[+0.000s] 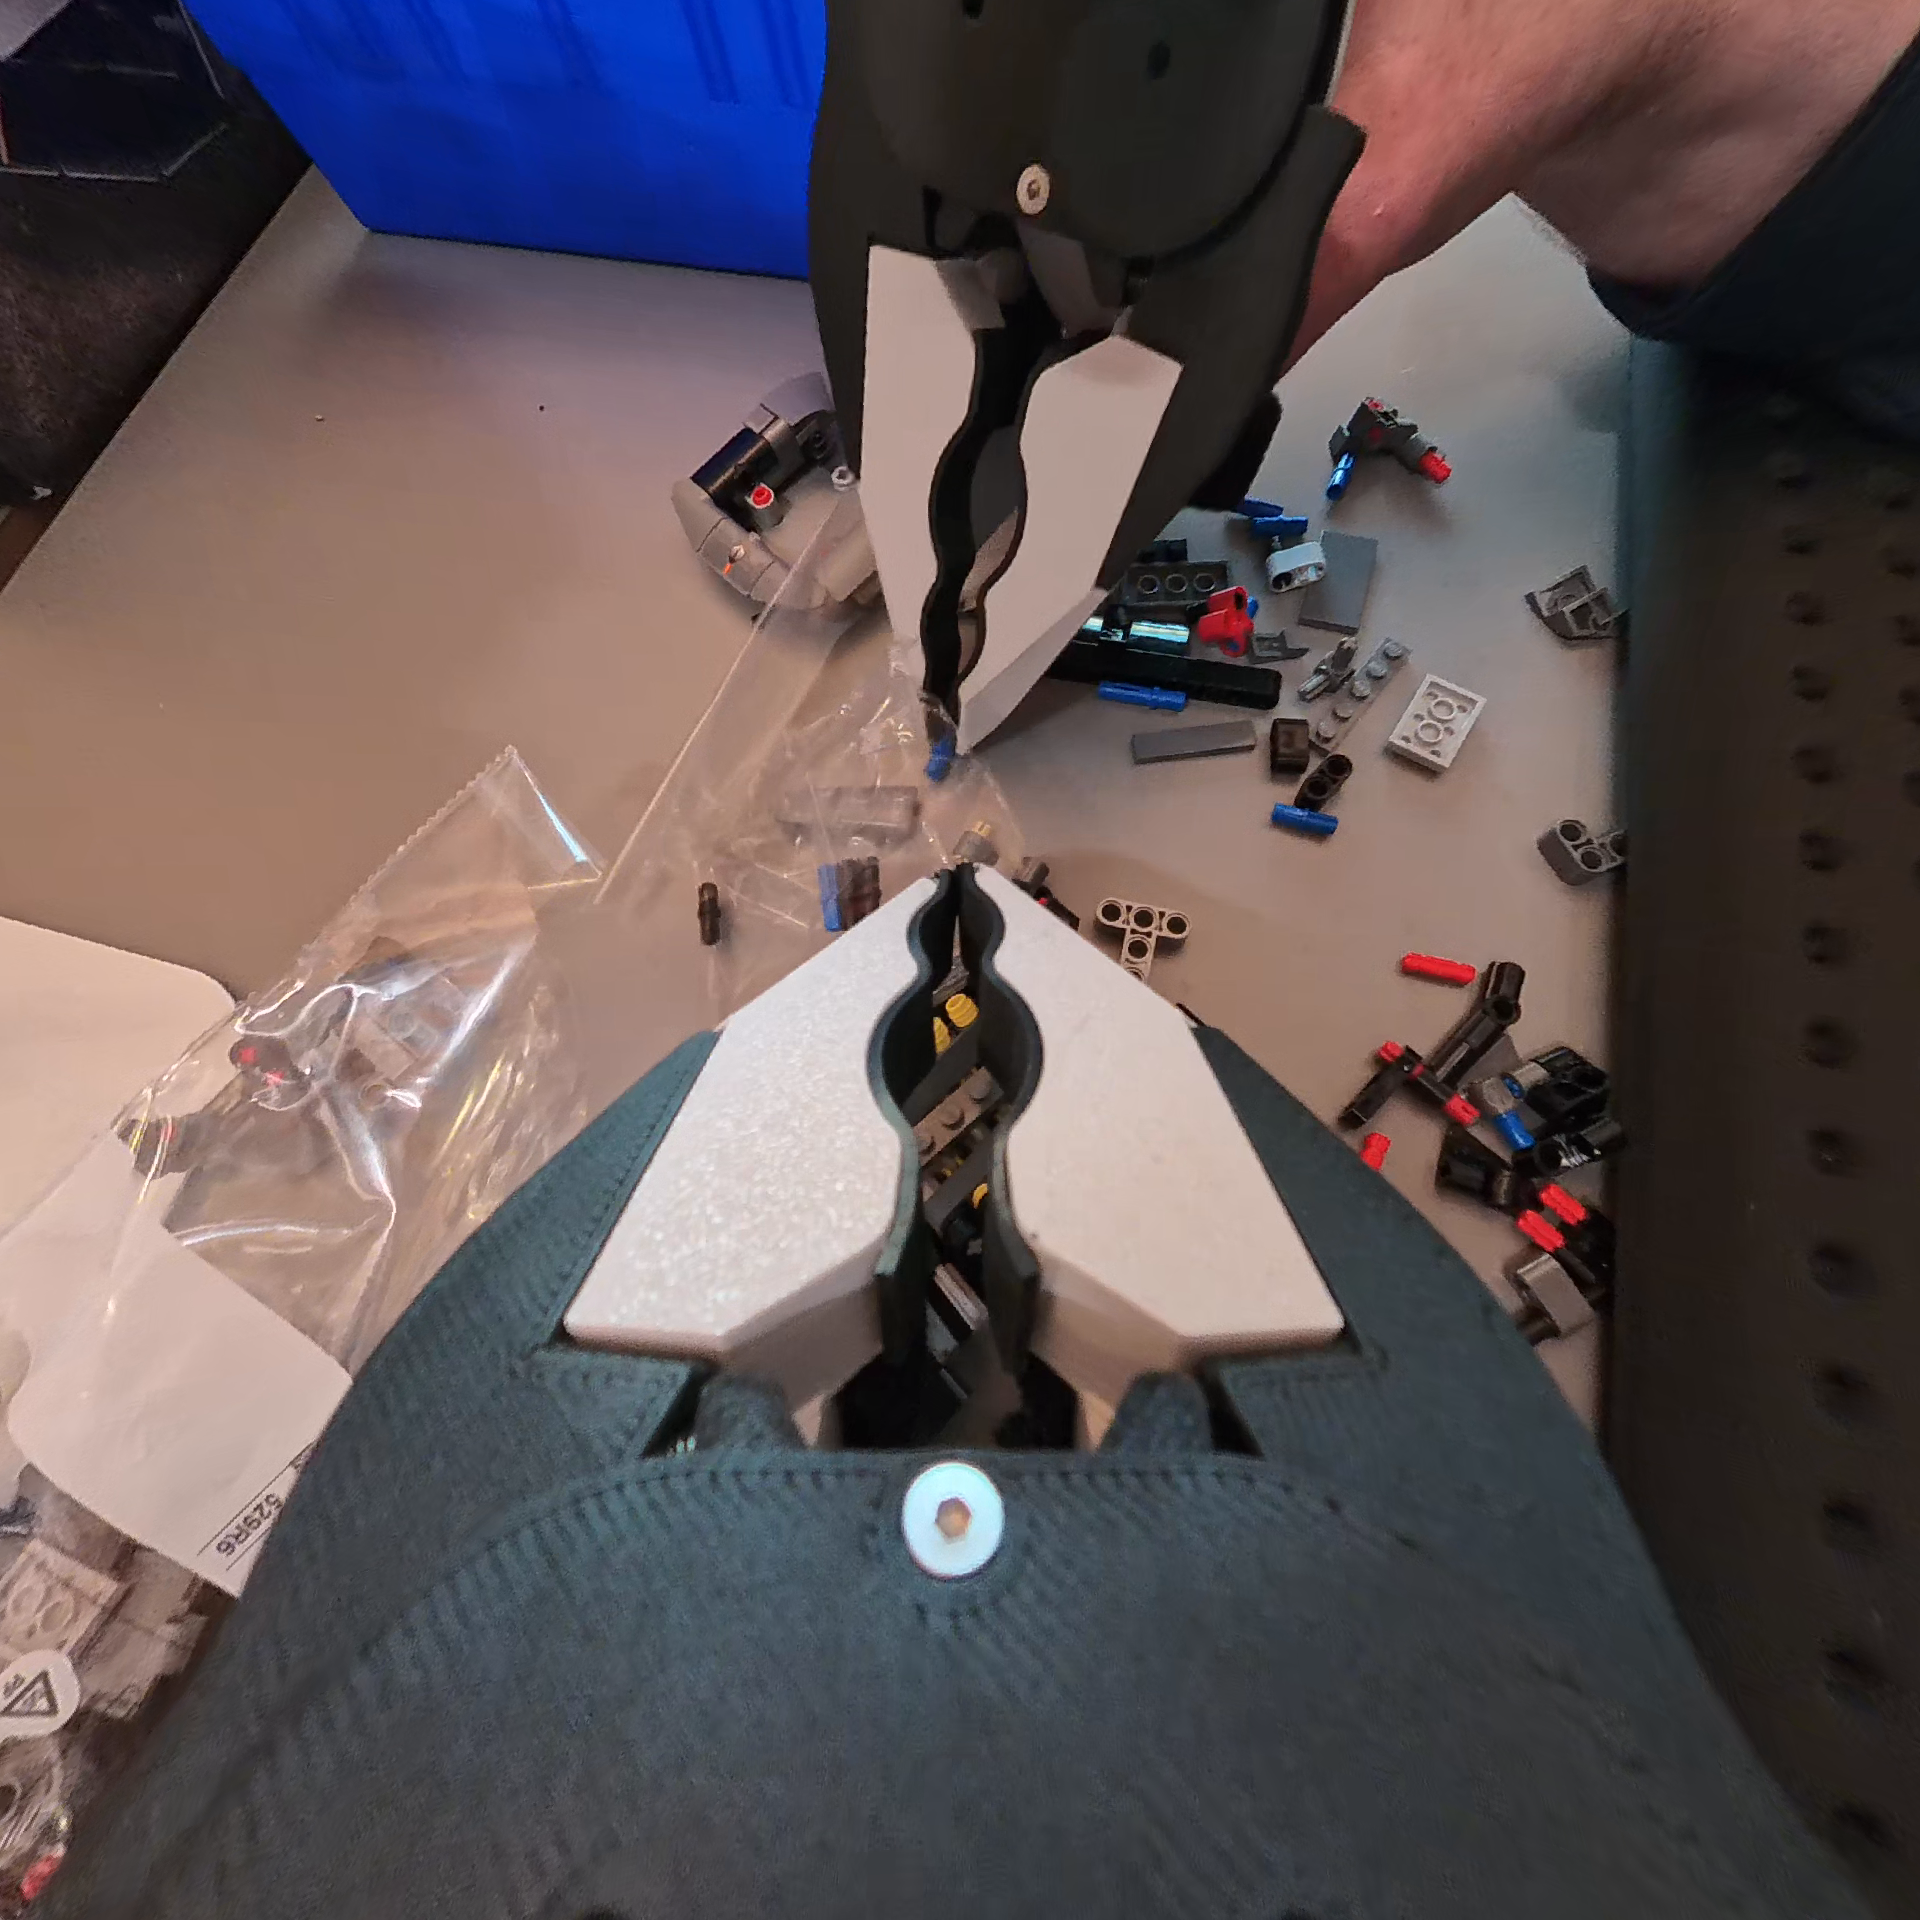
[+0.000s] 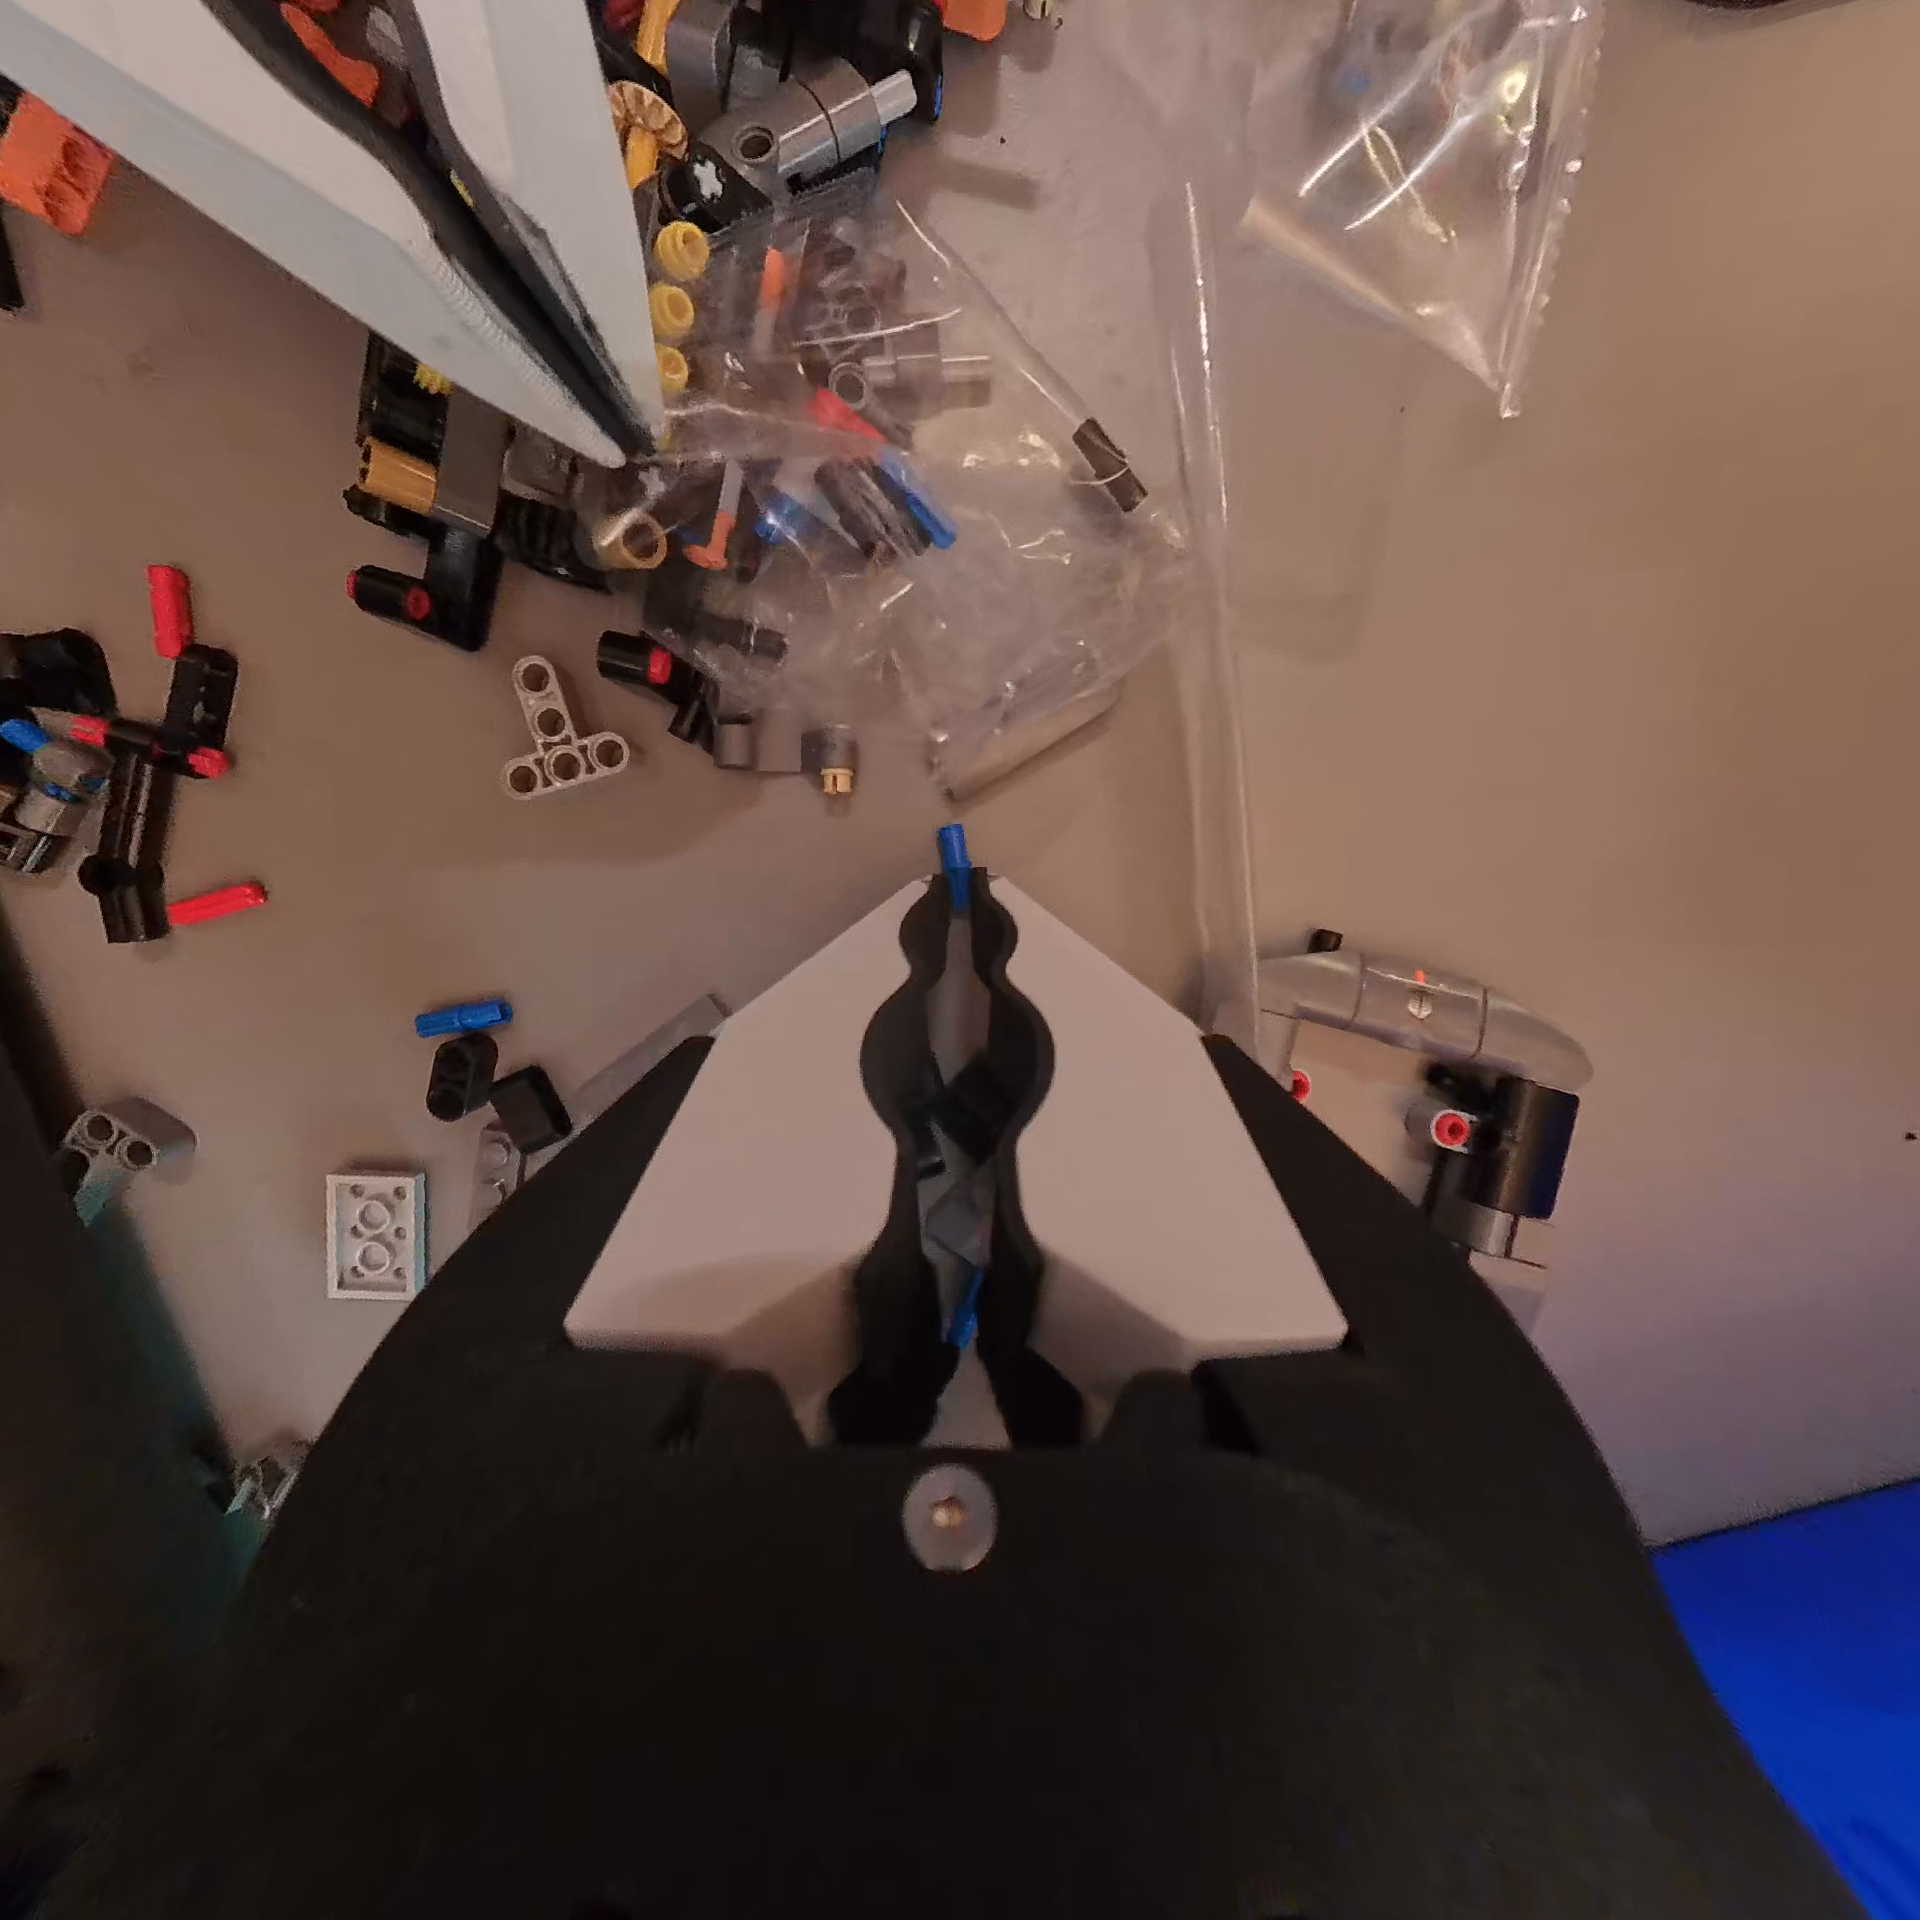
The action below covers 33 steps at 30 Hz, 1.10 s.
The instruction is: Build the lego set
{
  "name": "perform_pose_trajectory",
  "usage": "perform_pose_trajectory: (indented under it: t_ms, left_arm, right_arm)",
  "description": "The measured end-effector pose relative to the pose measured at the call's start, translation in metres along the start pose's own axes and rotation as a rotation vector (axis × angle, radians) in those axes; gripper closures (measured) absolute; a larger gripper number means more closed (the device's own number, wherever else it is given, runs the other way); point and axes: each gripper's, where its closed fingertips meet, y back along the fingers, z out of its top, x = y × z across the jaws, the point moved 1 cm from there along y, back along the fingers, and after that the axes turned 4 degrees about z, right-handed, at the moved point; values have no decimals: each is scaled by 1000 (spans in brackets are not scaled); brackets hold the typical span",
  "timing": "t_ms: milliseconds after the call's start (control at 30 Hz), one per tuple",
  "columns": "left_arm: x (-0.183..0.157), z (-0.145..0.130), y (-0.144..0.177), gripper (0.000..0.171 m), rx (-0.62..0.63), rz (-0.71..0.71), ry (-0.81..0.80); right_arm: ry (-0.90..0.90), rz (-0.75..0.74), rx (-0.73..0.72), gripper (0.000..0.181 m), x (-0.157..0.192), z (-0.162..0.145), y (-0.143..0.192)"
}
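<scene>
My right gripper (image 2: 954, 883) is shut on a small blue pin (image 2: 952, 847), which sticks out past its tips just above the table. In the left wrist view the right gripper (image 1: 940, 727) points down with the blue pin (image 1: 940, 764) at the open small clear bag (image 1: 831, 821). My left gripper (image 1: 961, 878) is shut, its tips pinching the near edge of that bag. In the right wrist view the left gripper (image 2: 639, 442) shows at the bag (image 2: 883, 499), which holds several pins. A grey curved sub-assembly (image 1: 769, 499) lies behind.
Loose black, grey, red and blue parts (image 1: 1351, 675) are scattered at the right, with a grey T-shaped beam (image 1: 1143, 925). More clear parts bags (image 1: 343, 1039) lie at the left. A blue bin (image 1: 520, 125) stands at the back. A dark perforated panel (image 1: 1766, 1039) borders the table's right side. Tip to tip, the grippers are about 8 centimeters apart.
</scene>
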Motion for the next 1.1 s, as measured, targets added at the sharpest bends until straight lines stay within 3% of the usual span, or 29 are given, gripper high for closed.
perform_pose_trajectory:
  t_ms: [200, 467, 667, 867, 1100]
  left_arm:
    - [0, 0, 1, 171, -1, 2, 0]
    - [-2, 1, -1, 171, -1, -6, -6]
    - [-4, 0, -2, 171, 1, -12, -20]
    - [-3, 0, -1, 171, 1, -10, -18]
    - [-4, 1, 0, 171, -2, -10, -18]
  right_arm:
    - [74, 26, -79, 180, 11, 10, 15]
    - [211, 70, -293, 181, 36, 44, 43]
    - [225, -18, -260, 176, 27, 49, 31]
    - [187, 0, -256, 174, 24, 41, 38]
    - [149, 123, 15, 156, 34, -12, 20]
